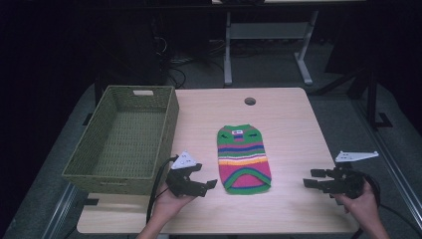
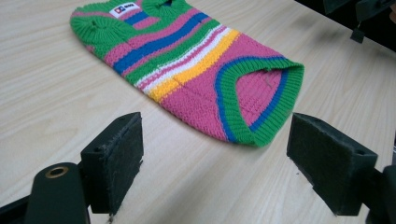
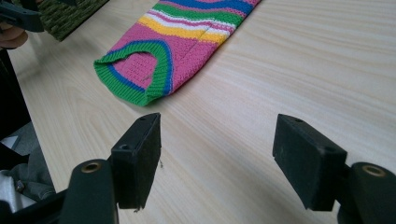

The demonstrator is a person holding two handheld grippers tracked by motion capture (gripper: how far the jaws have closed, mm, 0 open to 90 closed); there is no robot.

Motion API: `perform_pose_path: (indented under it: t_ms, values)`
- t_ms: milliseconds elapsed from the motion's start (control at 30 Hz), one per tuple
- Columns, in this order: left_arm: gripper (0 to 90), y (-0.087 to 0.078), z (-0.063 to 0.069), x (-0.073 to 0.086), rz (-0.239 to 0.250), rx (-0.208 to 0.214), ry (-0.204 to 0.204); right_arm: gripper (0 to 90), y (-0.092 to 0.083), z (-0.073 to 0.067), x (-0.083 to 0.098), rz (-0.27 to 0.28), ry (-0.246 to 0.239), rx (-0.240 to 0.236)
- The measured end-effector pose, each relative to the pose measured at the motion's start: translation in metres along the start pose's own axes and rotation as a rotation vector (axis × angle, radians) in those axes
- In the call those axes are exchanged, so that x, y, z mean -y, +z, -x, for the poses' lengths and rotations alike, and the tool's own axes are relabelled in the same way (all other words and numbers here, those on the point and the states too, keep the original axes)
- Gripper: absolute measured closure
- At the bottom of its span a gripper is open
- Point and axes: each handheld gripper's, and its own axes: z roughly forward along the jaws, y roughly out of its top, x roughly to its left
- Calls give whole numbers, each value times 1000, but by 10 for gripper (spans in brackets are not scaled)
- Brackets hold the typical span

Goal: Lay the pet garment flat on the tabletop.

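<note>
On bench centre: knit sweater (image 1: pixel 243 158), soft, light, floppy. Left tongs (image 1: pixel 209 184) and right tongs (image 1: pixel 308 178) both released, empty. Best grip pts: hem corners.

Overhead light is falling brightly on the table (image 1: pixel 288 124) while the room behind is lying in near darkness. The high view is looking soft and grainy. Both gripper views are showing short, soft shadows, their near edges blurring.
</note>
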Motion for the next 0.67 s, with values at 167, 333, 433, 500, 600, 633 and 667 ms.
perform_pose_path:
  t_ms: [167,333,433,500,600,633,667]
  values:
    - [182,-3,2,9,-12,-12,8,312,-3,0,12,7,5,23]
    - [182,-9,3,14,-5,-10,5,309,-8,-1,21,11,15,40]
    - [182,-13,5,18,2,-12,0,309,-10,-6,26,6,8,50]
    - [182,-17,7,22,10,-15,-3,309,-11,-9,28,11,4,53]
    - [182,-19,8,25,14,-12,0,306,-10,-13,30,4,-6,57]
    - [182,-19,9,28,12,-18,1,300,-9,-18,33,4,-23,67]
    - [182,-19,9,28,12,-18,1,295,-8,-19,33,6,-24,71]
